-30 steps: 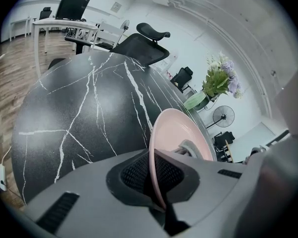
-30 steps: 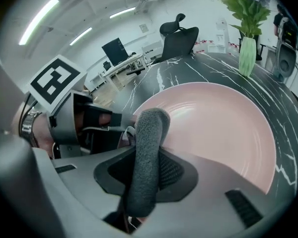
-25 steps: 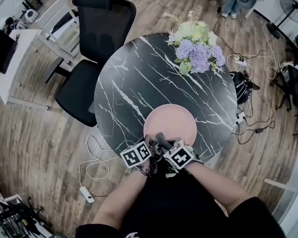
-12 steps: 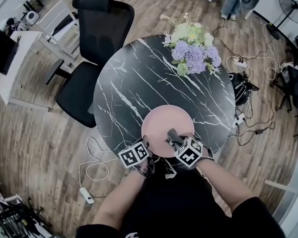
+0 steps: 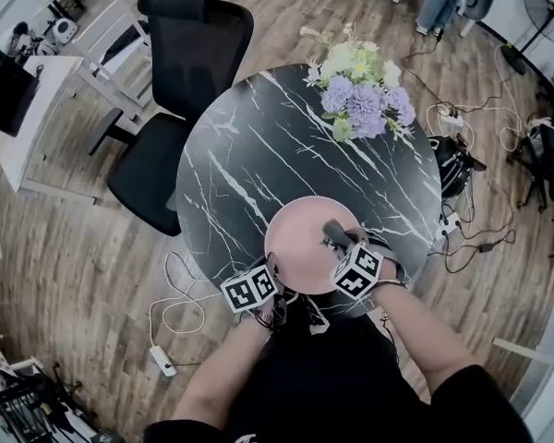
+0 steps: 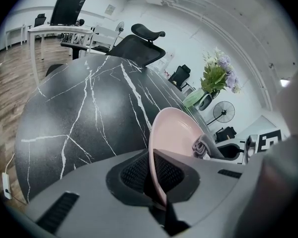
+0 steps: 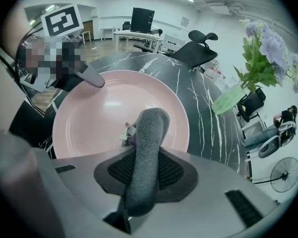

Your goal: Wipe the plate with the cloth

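Note:
A pink plate [image 5: 305,233] lies on the near part of the round black marble table [image 5: 258,146]. My left gripper [image 5: 275,272] is shut on the plate's near-left rim; in the left gripper view the rim [image 6: 161,133] runs straight between the jaws of this gripper [image 6: 156,175]. My right gripper [image 5: 338,240] is shut on a rolled grey cloth [image 5: 333,231] over the right side of the plate. In the right gripper view the cloth [image 7: 146,143] sticks out of that gripper [image 7: 141,167] above the plate [image 7: 104,113], its tip down on the plate's near part.
A vase of purple and white flowers [image 5: 360,86] stands at the table's far right. A black office chair [image 5: 175,81] is pushed up at the far left. Cables and a power strip [image 5: 162,363] lie on the wooden floor near the table's front edge.
The right gripper has carried the cloth from beside the left gripper, at the plate's near rim, across to the plate's right side and has rolled. The left gripper has kept its hold.

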Motion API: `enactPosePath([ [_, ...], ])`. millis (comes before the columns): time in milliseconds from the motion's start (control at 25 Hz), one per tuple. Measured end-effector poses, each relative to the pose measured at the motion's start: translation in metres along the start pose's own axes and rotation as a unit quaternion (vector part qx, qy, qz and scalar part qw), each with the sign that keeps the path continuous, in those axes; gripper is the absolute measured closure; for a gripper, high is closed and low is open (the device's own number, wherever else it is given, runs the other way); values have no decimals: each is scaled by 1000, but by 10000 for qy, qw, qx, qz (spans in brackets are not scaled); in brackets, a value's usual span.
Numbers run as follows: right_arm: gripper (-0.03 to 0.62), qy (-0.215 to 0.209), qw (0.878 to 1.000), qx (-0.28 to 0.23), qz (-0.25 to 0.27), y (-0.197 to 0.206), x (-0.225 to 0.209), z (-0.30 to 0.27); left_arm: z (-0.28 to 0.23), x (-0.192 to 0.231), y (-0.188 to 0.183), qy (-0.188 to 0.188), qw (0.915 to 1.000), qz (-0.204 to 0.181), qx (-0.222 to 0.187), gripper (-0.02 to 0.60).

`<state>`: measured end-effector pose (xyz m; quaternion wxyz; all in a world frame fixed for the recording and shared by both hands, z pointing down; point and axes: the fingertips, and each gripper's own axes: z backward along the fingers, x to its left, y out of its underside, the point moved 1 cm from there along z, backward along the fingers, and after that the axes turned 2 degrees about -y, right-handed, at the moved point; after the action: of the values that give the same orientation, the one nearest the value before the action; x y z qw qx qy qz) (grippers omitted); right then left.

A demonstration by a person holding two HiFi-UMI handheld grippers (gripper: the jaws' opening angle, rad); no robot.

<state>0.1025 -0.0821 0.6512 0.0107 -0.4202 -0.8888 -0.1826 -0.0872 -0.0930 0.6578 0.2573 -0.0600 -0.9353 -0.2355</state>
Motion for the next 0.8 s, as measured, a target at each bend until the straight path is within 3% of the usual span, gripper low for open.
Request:
enactPosePath([
  [480, 484, 400, 9983, -265, -335, -15, -30, -9, 0, 0, 1, -80, 9998, -180, 83, 548],
  [640, 484, 197, 9950, -677, -708, -18, -34, -2, 4, -3, 1, -341, 9953, -886, 189, 528],
  [800, 484, -225, 9801, -1489, -1295, -25, -42, 21, 17, -6, -12, -776, 9825, -1685, -166, 505],
])
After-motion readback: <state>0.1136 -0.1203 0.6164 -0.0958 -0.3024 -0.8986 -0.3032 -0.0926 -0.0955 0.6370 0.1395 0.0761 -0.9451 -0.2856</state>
